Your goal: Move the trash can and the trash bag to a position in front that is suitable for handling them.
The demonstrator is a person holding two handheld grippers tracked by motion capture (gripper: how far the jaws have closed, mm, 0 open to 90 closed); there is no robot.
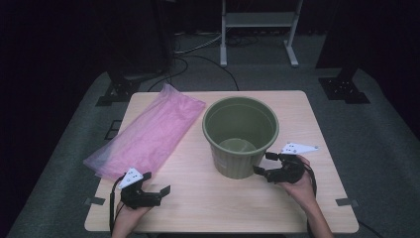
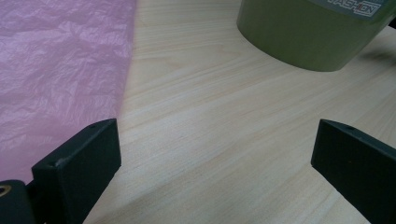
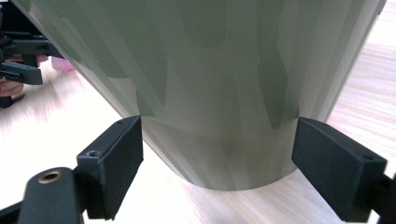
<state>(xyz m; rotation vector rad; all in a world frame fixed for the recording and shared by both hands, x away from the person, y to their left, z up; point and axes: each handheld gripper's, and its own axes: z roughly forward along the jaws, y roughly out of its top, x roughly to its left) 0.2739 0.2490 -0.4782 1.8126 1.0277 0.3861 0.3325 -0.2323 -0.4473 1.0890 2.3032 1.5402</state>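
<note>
An empty olive-green plastic bucket [image 1: 240, 135] stands upright in the middle of the wooden table [image 1: 208, 198]. To its left lies a flat pink plastic bag [image 1: 147, 133]. My left gripper [image 1: 157, 191] rests open near the front left edge, just below the bag's near corner; its jaws frame bare wood, with the bag [image 2: 56, 70] at left and the bucket [image 2: 308, 32] ahead. My right gripper [image 1: 263, 163] is open at the bucket's lower right side. In the right gripper view the jaws stand wide on either side of the bucket's base [image 3: 219, 116], with a small gap on each side.
Bare wood runs along the table's front between my two hands. Tape marks [image 1: 346, 202] sit at the front corners. Beyond the table are a grey carpet, black stand feet [image 1: 343, 89], cables, and a white metal frame [image 1: 257, 29].
</note>
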